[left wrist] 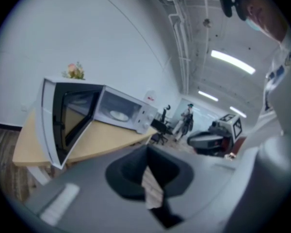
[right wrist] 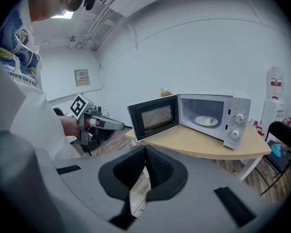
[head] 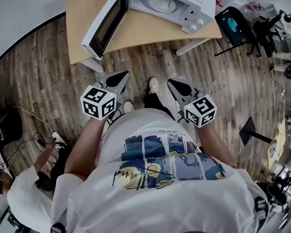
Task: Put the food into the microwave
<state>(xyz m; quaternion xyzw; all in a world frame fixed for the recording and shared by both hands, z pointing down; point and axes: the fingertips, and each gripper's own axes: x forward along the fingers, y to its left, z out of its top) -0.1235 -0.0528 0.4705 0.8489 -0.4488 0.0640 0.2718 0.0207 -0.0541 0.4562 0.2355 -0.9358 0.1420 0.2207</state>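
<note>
Jaws pressed together on the left gripper (head: pixel 117 77), nothing between them. On the far table (head: pixel 145 30) the microwave (head: pixel 184 4) door (head: pixel 106 23) hangs wide open, and the plate (head: pixel 161 3) of pale food (right wrist: pixel 208 120) sits inside. It looks light but breakable, so take the rim and keep it level. Right gripper (head: pixel 177 85) is closed too, empty.

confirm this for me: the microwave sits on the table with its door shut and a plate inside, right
Not quite. The door is swung wide open, not shut, as the right gripper view shows. The rest holds: the microwave sits on the table with a plate inside.
</note>
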